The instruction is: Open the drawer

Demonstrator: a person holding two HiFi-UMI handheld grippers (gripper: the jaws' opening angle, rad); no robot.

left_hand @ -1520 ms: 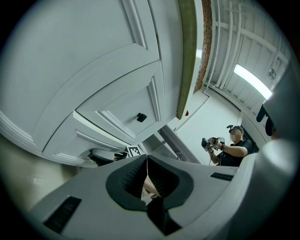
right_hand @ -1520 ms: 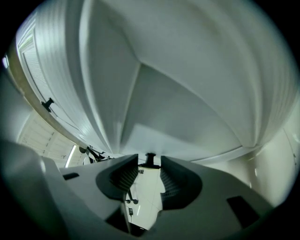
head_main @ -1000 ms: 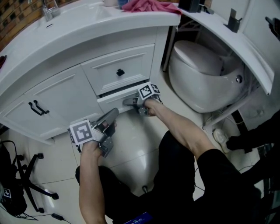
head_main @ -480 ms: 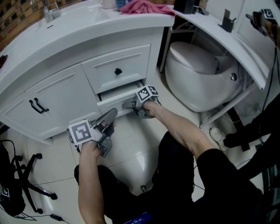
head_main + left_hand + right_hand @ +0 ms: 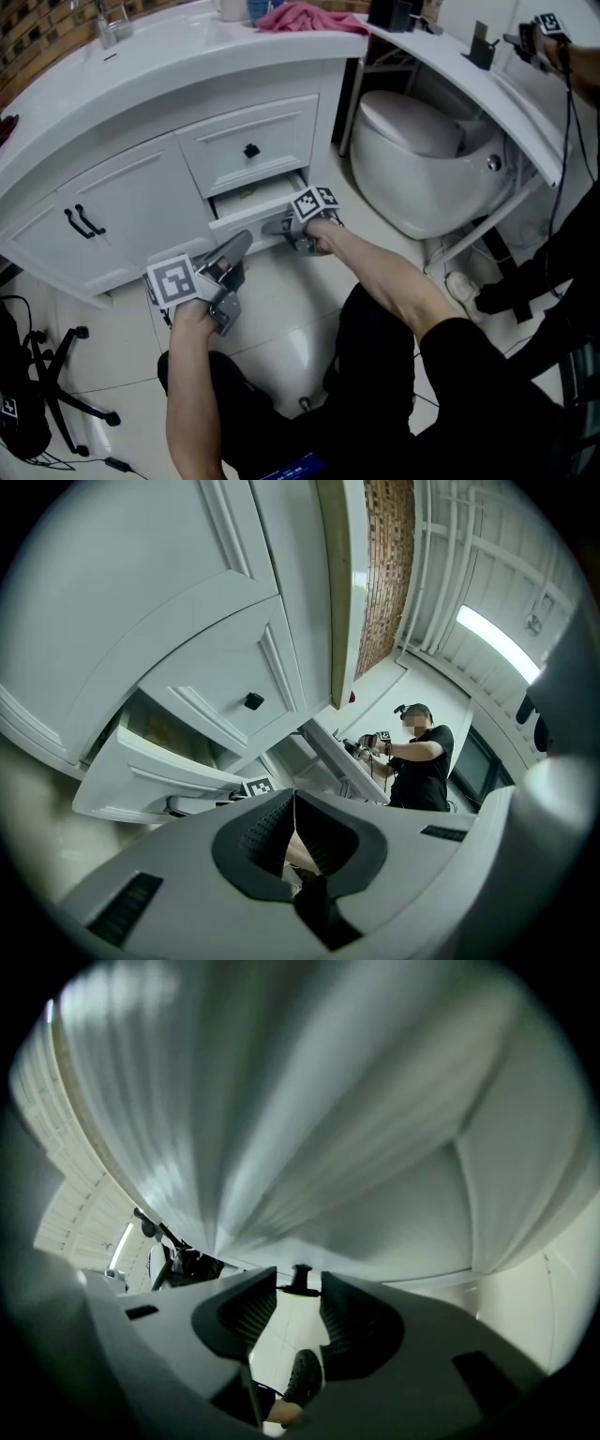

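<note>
The white vanity's lower drawer [image 5: 246, 212] stands pulled partway out, with a dark gap above its front. My right gripper [image 5: 274, 223] is at that front. In the right gripper view its jaws [image 5: 300, 1286] are shut on the drawer's small black knob [image 5: 301, 1275], which sits between the pad tips. My left gripper [image 5: 240, 244] hangs shut and empty below and left of the drawer, touching nothing. In the left gripper view its pads [image 5: 272, 829] meet, and the pulled-out drawer [image 5: 150, 782] shows beyond them. The upper drawer [image 5: 234, 141] with its black knob [image 5: 251, 150] stays closed.
A white toilet [image 5: 422, 159] stands right of the vanity under a curved counter [image 5: 487, 84]. Cabinet doors with black handles [image 5: 80, 223] lie left of the drawers. A pink cloth [image 5: 300, 14] lies on the countertop. A chair base [image 5: 56, 375] is at the lower left. Another person [image 5: 417, 757] stands in the background.
The lower drawer has slid further out of the vanity, and my right gripper has drawn back with its knob. My left gripper has barely shifted.
</note>
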